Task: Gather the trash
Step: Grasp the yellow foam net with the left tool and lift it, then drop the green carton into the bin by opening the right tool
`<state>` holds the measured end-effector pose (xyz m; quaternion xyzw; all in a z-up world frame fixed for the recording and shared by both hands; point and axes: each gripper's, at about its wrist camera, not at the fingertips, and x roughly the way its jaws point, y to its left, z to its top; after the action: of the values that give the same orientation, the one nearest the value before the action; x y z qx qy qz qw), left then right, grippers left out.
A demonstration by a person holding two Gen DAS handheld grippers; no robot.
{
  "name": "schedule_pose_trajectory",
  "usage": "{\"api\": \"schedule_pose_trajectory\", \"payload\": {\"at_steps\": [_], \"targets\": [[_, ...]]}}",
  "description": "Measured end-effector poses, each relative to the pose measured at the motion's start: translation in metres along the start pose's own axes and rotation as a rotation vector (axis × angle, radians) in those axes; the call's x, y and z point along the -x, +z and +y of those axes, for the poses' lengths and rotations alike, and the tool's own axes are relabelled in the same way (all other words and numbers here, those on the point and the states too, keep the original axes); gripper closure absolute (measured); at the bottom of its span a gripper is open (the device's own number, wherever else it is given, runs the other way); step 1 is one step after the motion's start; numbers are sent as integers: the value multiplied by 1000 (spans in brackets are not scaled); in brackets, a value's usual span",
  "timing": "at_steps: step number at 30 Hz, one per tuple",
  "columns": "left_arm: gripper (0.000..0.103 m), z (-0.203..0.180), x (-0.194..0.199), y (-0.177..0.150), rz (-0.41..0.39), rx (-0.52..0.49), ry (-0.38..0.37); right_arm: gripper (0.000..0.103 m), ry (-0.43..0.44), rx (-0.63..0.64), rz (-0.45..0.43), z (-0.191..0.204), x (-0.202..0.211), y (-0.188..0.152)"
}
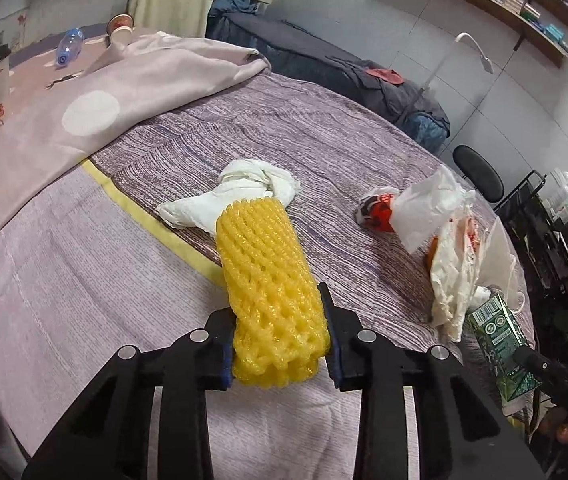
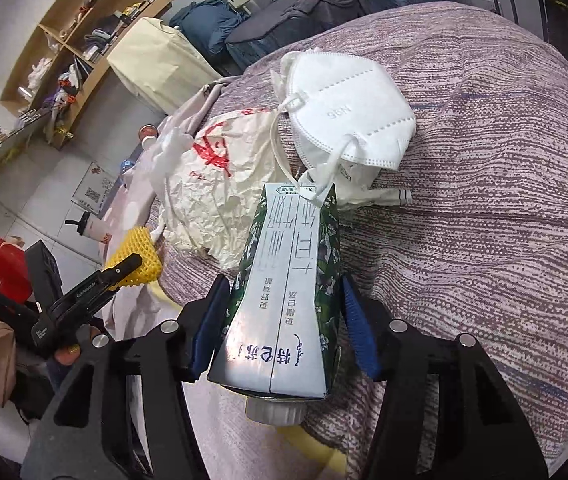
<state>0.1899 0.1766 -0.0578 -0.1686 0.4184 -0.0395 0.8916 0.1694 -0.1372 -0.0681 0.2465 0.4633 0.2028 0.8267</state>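
Two tongs are at work over the bed [image 1: 364, 128], one in each of your hands. Your left tongs [image 1: 279, 356] have their blue pads pressed against both sides of a yellow foam fruit net [image 1: 267, 280], whose far end lies over a crumpled white tissue [image 1: 243, 192] on the striped bedspread. Your right tongs [image 2: 284, 336] sit partly closed around a green-and-white milk carton [image 2: 292, 280], cap end toward the camera; the left pad touches the carton, while a thin gap shows at the right pad. Just beyond the carton lie a crumpled white bag with red print [image 2: 211, 176] and a white face mask [image 2: 348, 112], its ear loop draped over the carton's far end.
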Motion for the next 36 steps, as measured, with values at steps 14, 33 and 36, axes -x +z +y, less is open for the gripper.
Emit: {"api": "schedule_pose_trajectory", "payload": {"at_steps": [14, 33, 36], "targets": [[71, -54, 54, -28, -105, -94, -69, 47, 56, 45, -128, 6, 71, -25], [71, -162, 65, -69, -108, -275, -221, 47, -17, -74, -342, -62, 163, -49], [71, -180, 63, -76, -96, -310, -254, 47, -38, -101, -375, -77, 179, -52]]}}
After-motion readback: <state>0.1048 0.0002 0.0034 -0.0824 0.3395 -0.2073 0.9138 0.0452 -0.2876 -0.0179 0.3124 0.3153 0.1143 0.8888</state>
